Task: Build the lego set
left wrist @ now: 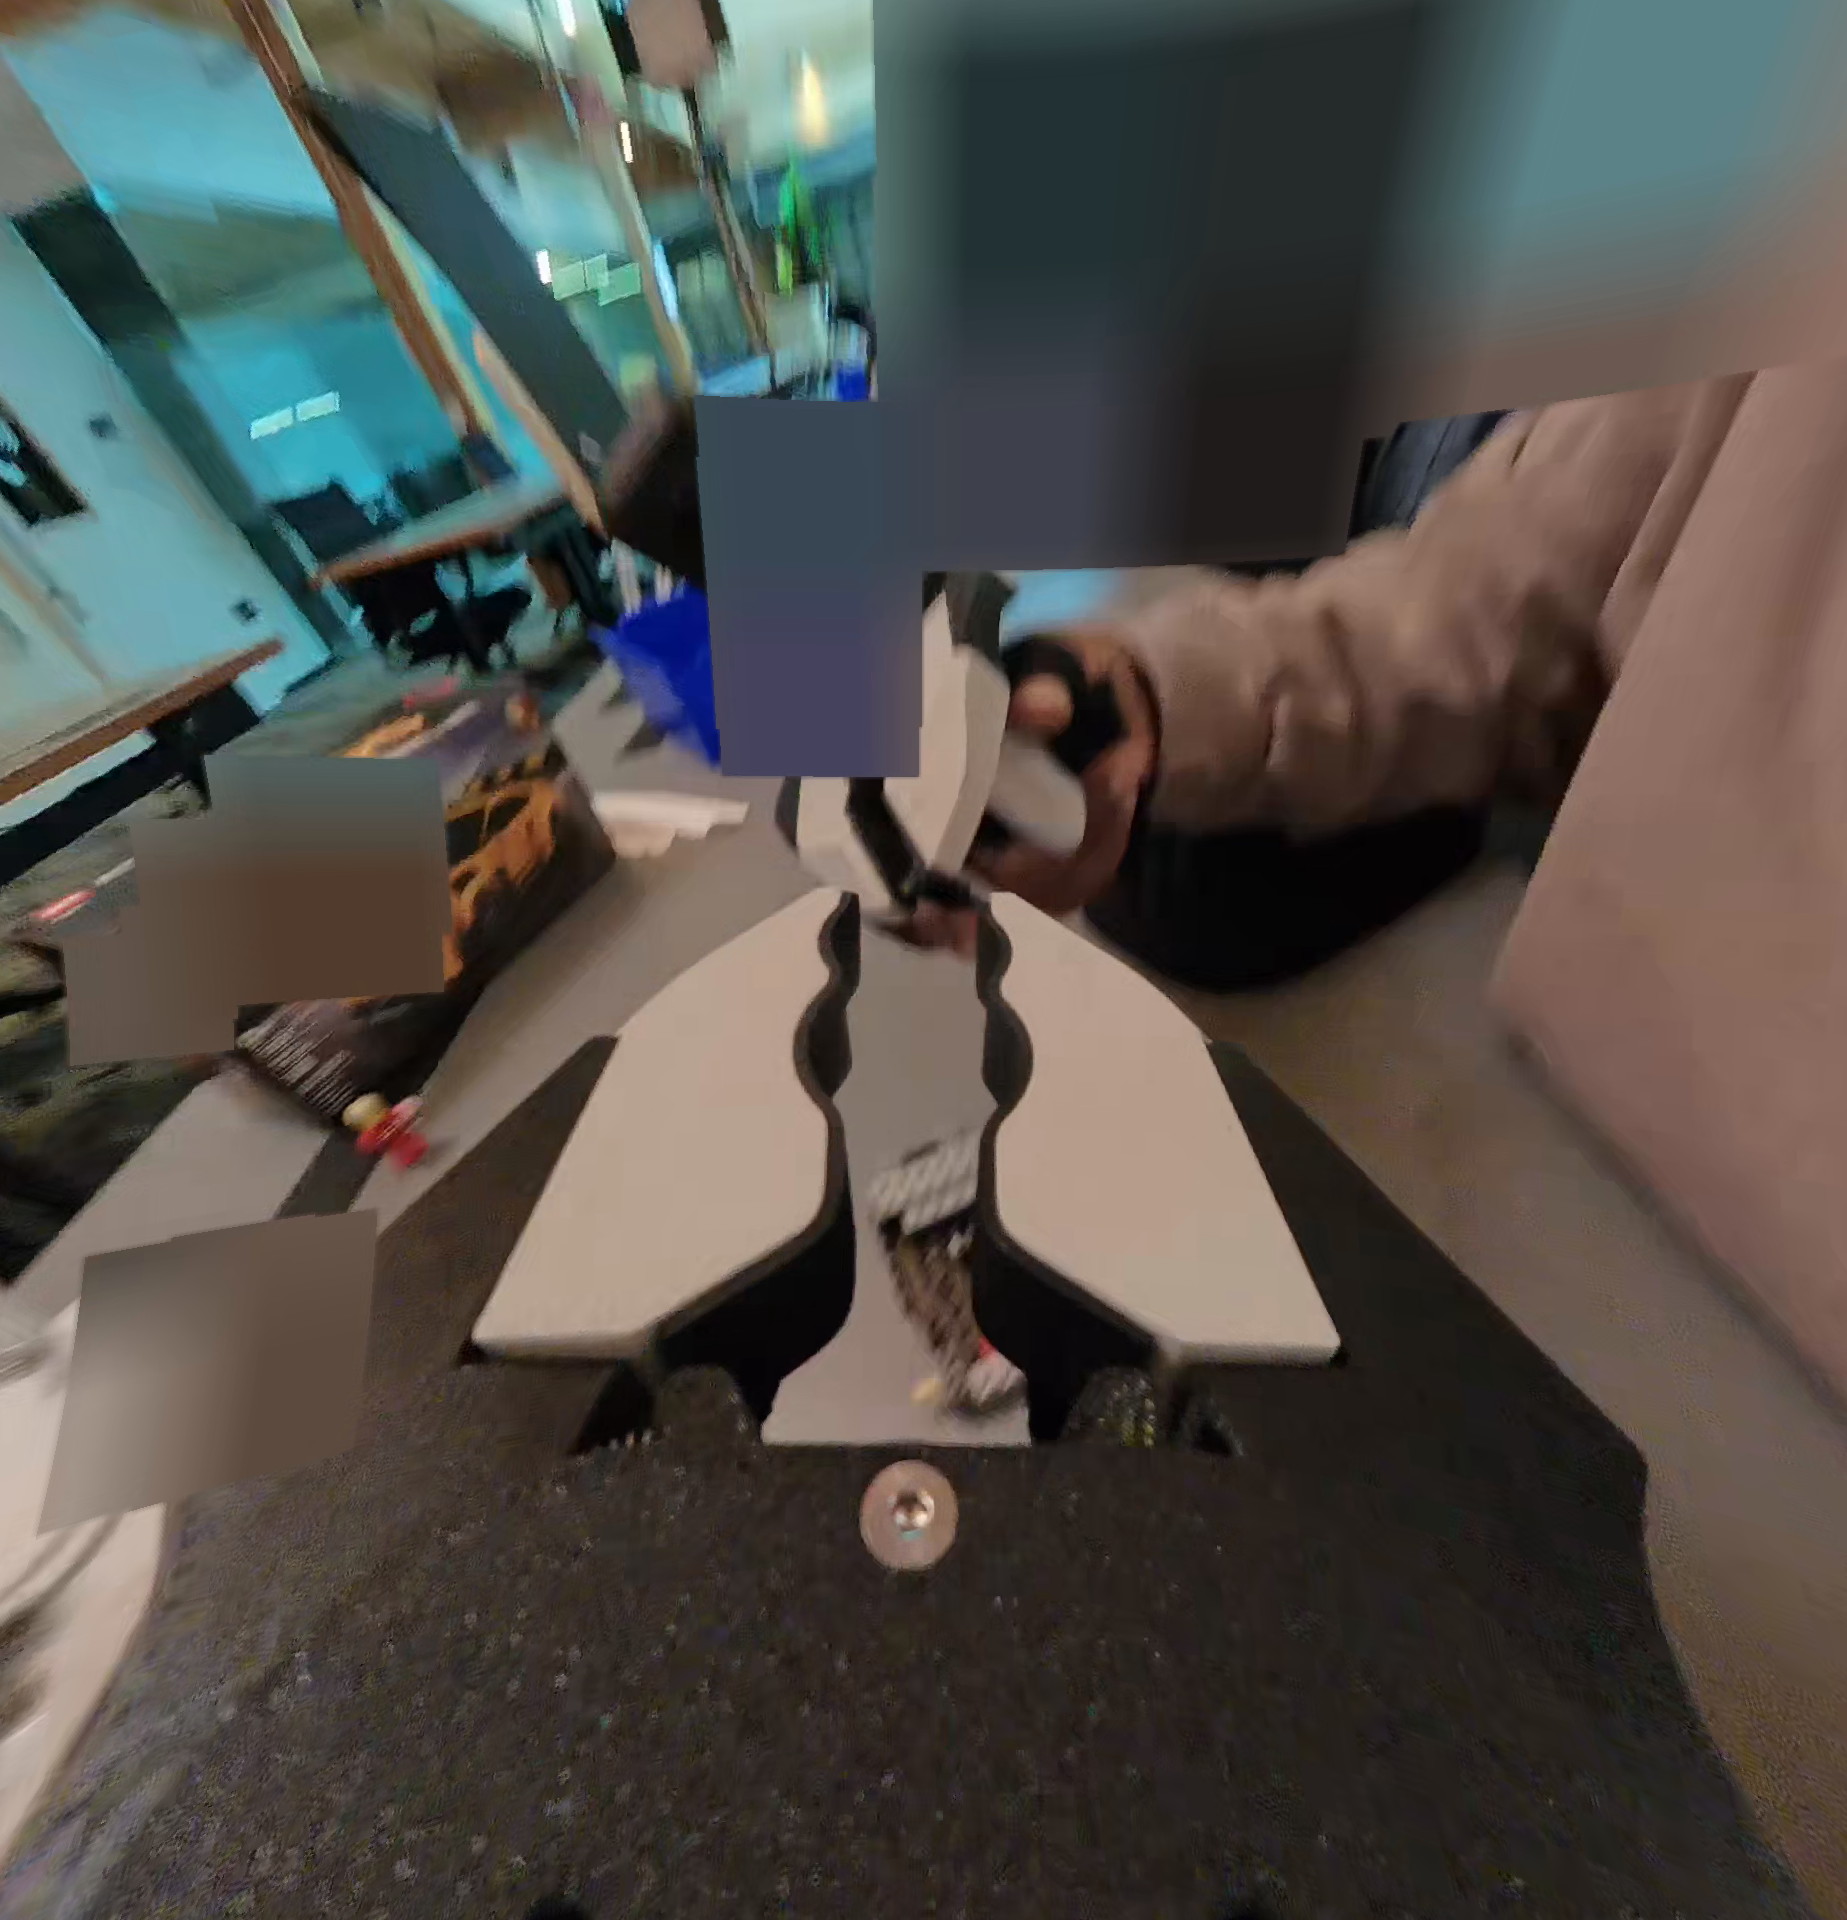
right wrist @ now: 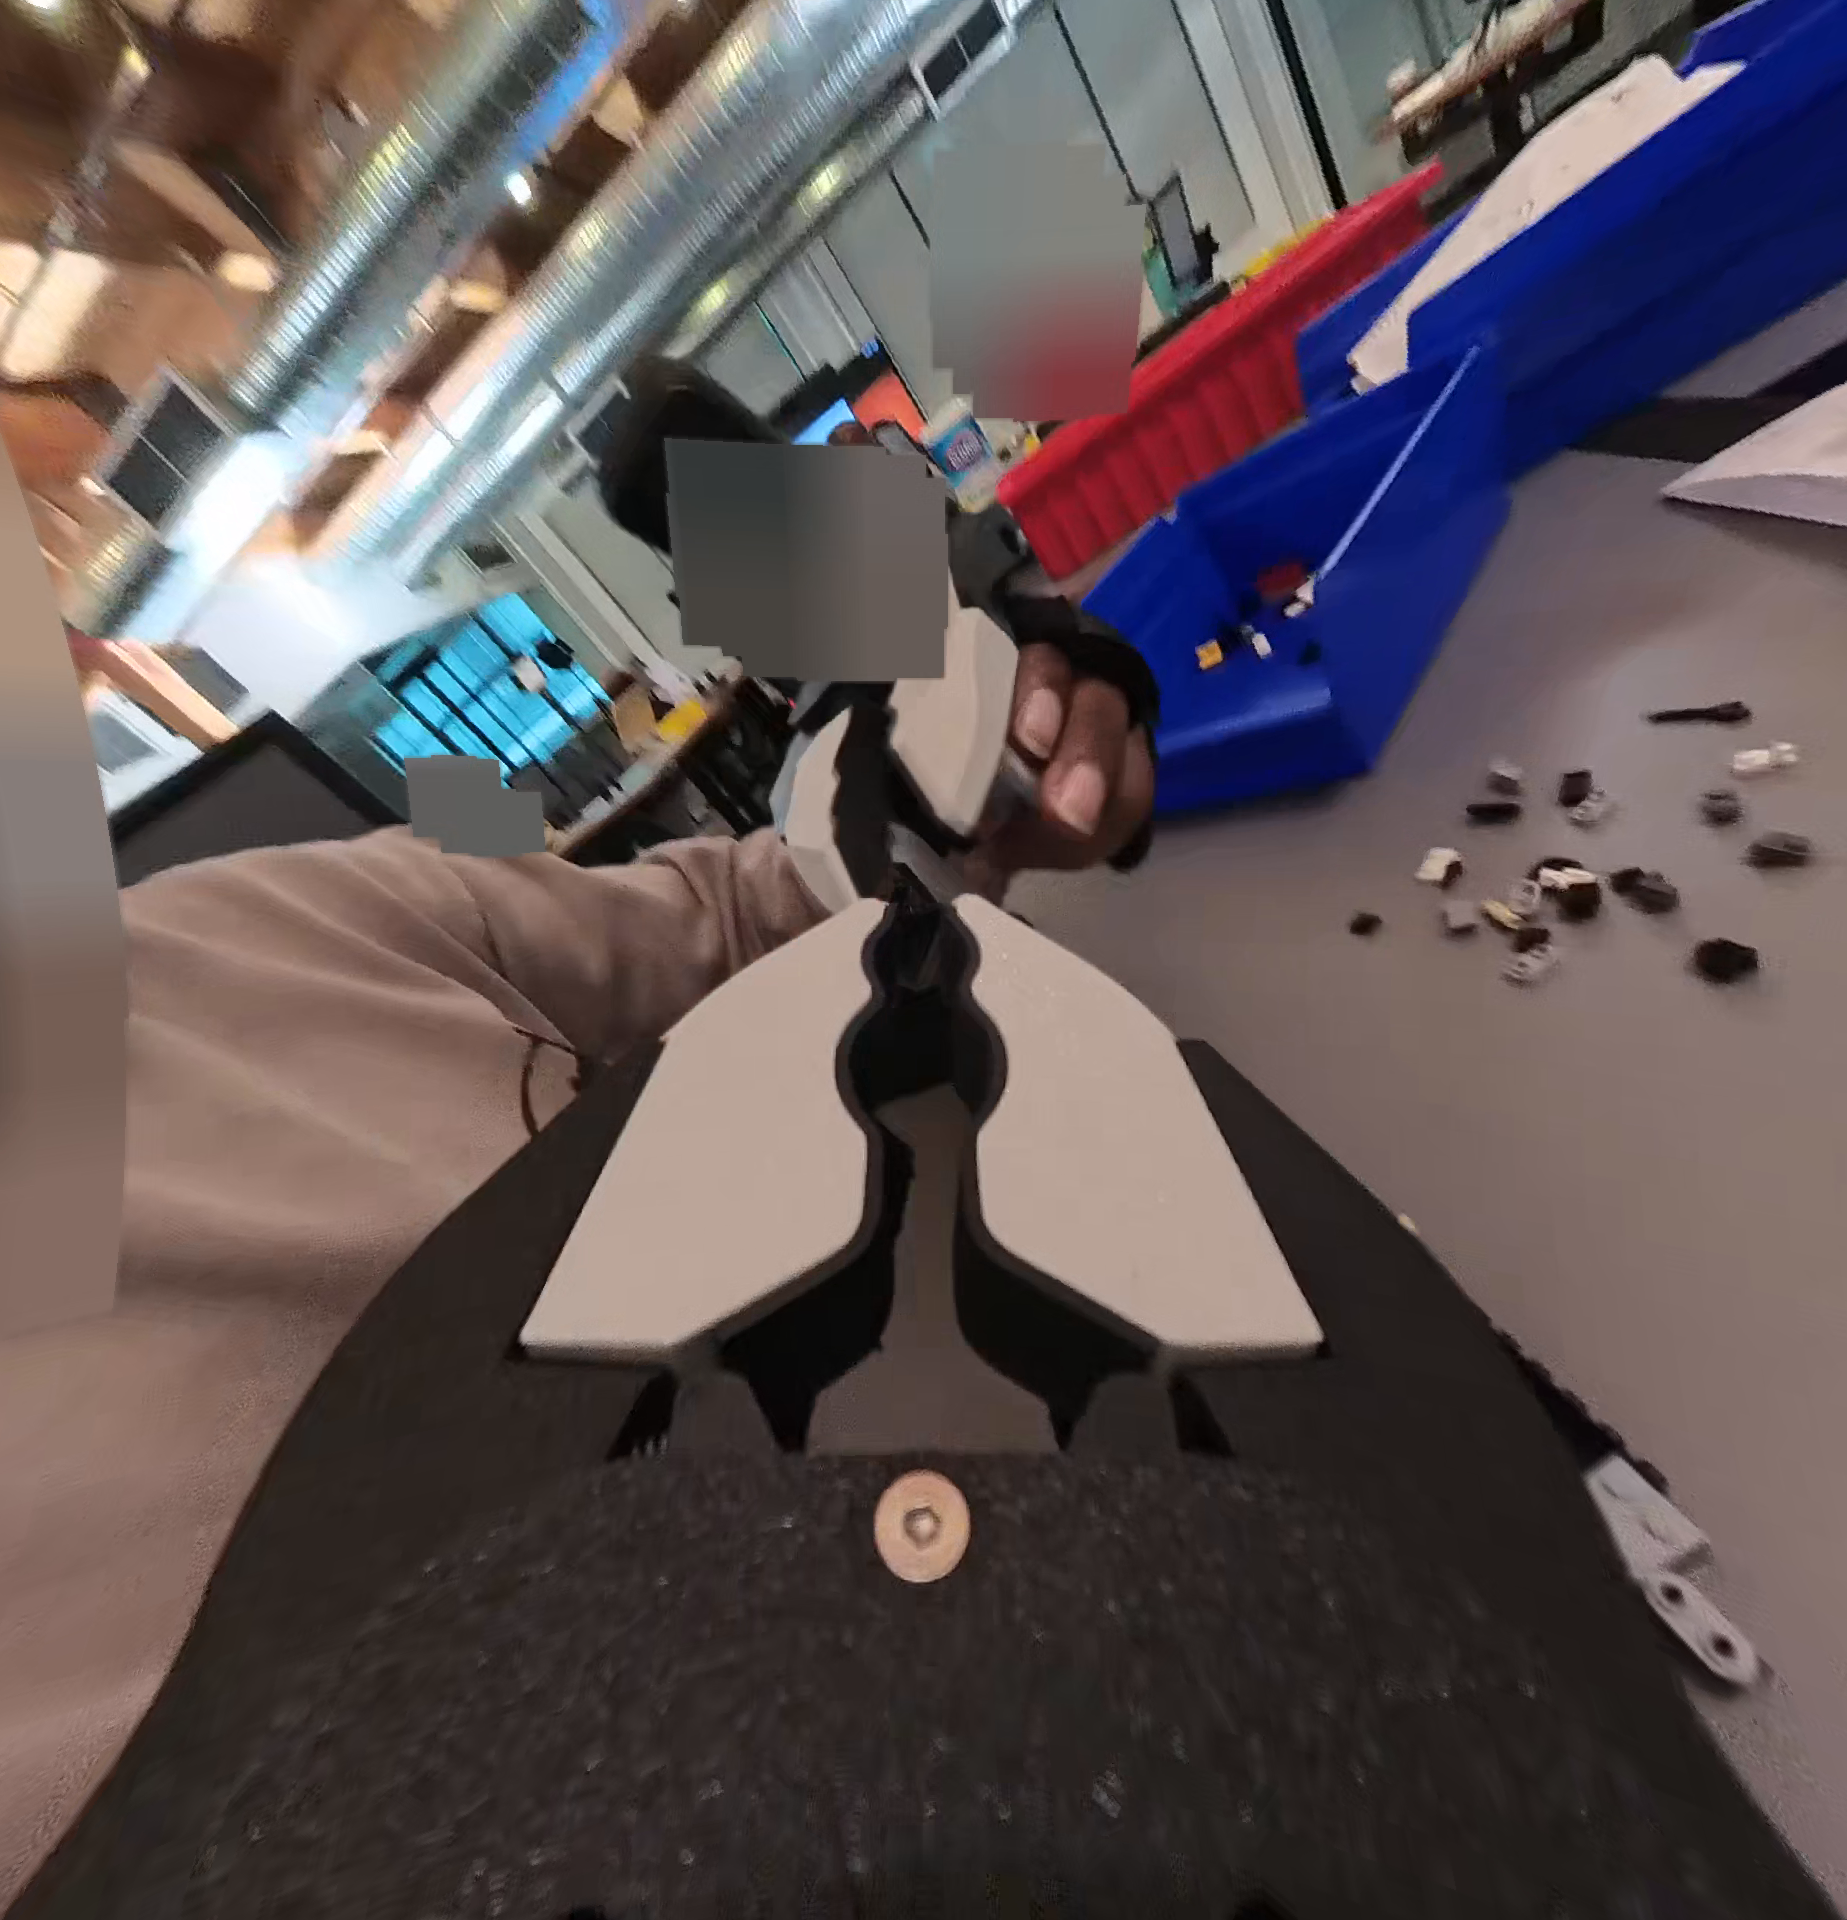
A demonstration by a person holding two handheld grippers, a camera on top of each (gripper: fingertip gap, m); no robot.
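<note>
We hold both grippers raised above the grey tabletop (right wrist: 1521, 1091), tips nearly meeting in mid-air. In the left wrist view, our left gripper (left wrist: 911, 925) has its fingers (left wrist: 711, 1122) apart, with a clear gap between them; through that gap a checkered black-and-white lego piece (left wrist: 934, 1247) lies on the tabletop below. Just past the tips, at 12 o'clock, the right gripper (left wrist: 919, 904) points back at us, held by a hand (left wrist: 1085, 758) in a beige sleeve (left wrist: 1366, 675).

In the right wrist view, the right gripper's fingers (right wrist: 1085, 1122) sit close together at the tips, around a small dark lego part (right wrist: 914, 935); the blur leaves us unable to tell whether they actually pinch it.

Open tabletop lies at 3 o'clock in the right wrist view, broken by scattered loose lego pieces (right wrist: 1563, 883), black and white. Beyond them, at 1 to 2 o'clock, blue bins (right wrist: 1314, 623) and a red bin (right wrist: 1189, 416) close off that edge. In the left wrist view, at 9 o'clock, a dark lego box (left wrist: 514, 862) stands on the tabletop, with a small red minifigure (left wrist: 389, 1127) lying near it. A big office room with other tables spreads behind.
</note>
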